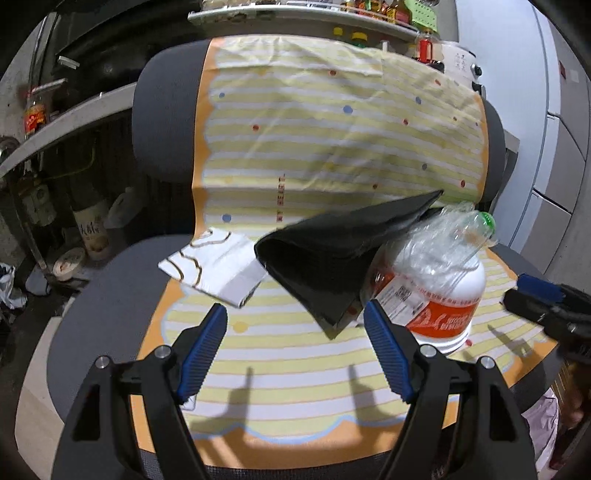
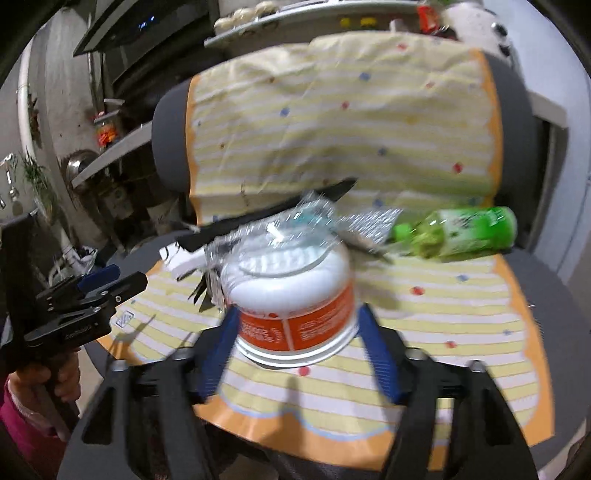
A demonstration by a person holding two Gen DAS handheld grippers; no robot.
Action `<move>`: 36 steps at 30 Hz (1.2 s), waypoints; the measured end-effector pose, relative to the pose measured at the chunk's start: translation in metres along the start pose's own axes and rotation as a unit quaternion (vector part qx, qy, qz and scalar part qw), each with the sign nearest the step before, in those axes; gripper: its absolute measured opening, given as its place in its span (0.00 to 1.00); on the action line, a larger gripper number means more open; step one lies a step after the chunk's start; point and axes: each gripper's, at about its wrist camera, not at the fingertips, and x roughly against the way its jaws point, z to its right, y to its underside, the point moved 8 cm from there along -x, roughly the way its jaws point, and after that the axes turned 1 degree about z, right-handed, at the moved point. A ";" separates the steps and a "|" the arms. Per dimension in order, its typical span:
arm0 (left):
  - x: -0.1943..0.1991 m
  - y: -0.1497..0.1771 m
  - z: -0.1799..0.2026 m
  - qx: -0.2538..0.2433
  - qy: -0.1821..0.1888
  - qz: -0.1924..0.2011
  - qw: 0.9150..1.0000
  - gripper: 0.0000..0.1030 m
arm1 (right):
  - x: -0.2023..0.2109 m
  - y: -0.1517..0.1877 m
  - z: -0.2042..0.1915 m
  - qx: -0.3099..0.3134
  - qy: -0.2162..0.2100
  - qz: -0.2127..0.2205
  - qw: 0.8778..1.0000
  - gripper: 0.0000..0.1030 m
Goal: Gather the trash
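Observation:
On a grey chair draped with a yellow striped cloth lie a folded black plastic bag and a white paper wrapper. Beside them stands a white and orange tub with crumpled clear plastic on top. A green bottle lies on its side behind it. My left gripper is open over the seat, just short of the black bag. My right gripper is open, its fingers flanking the tub. The left wrist view shows the right gripper still a little right of the tub.
Shelves with jars and bottles run along the left, with clutter on the floor under them. A counter with bottles sits behind the chair back, and grey cabinets stand to the right. A hand holds the left gripper.

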 end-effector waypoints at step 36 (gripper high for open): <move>-0.004 0.033 0.104 -0.046 0.078 -0.034 0.995 0.72 | 0.080 0.031 0.139 -0.100 0.158 0.029 0.982 0.53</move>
